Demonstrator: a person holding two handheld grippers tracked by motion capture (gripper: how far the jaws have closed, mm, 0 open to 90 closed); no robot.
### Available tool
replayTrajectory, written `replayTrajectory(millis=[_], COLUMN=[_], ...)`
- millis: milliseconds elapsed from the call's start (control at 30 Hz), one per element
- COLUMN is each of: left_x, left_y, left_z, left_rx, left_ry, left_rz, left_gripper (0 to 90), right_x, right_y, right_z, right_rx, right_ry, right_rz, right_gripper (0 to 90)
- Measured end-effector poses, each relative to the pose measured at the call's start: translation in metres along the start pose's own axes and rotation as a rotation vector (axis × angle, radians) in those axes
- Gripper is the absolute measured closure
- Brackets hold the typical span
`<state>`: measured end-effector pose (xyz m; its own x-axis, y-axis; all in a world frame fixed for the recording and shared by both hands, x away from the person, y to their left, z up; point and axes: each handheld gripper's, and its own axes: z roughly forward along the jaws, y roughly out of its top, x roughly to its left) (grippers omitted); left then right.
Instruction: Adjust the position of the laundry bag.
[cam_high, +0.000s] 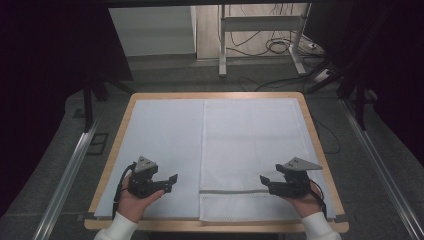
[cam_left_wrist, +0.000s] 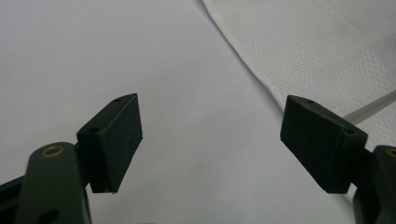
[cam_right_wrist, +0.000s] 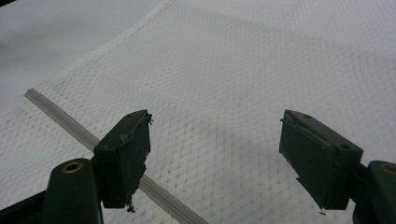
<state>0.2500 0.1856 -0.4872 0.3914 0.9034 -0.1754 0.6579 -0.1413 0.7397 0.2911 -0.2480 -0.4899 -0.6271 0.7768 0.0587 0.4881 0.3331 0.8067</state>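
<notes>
The white mesh bag (cam_high: 250, 150) lies flat, long axis running away from the person, zipper (cam_high: 232, 191) end nearest, between the wide-open left gripper (cam_high: 170, 181) and wide-open right gripper (cam_high: 264, 181).

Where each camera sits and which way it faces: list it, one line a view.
High view: above the person's side, looking forward and down on the table; both hands, left gripper and right gripper show.
Left gripper view: between open jaws of its gripper, over the pale sheet.
Right gripper view: between open jaws of its gripper, over the mesh bag.
All three share the bag's grey strip.
</notes>
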Motion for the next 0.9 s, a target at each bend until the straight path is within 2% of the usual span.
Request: replayTrajectory(millis=[67, 200, 433, 733, 900], left_x=[0.001, 0.000, -0.005, -0.002, -0.009], left_y=[-0.001, 0.001, 0.007, 0.012, 0.016], left_z=[-0.001, -0.003, 0.001, 0.005, 0.013], left_rx=[0.003, 0.005, 0.013, 0.031, 0.045], left_ry=[0.005, 0.015, 0.005, -0.012, -0.023], left_rz=[-0.015, -0.016, -0.010, -0.036, -0.024], left_gripper=[21.6, 21.7, 22.3, 21.9, 21.4], right_x=[0.002, 0.003, 0.002, 0.003, 0.004], right_y=[0.001, 0.002, -0.001, -0.006, -0.009], right_z=[0.001, 0.003, -0.001, -0.004, -0.006], right_rx=[0.000, 0.004, 0.000, 0.015, 0.019], right_ry=[-0.001, -0.003, -0.012, -0.032, -0.038], right_rz=[-0.017, -0.034, -0.027, -0.027, -0.030], right_gripper=[23.9, 23.9, 23.9, 23.9, 23.8])
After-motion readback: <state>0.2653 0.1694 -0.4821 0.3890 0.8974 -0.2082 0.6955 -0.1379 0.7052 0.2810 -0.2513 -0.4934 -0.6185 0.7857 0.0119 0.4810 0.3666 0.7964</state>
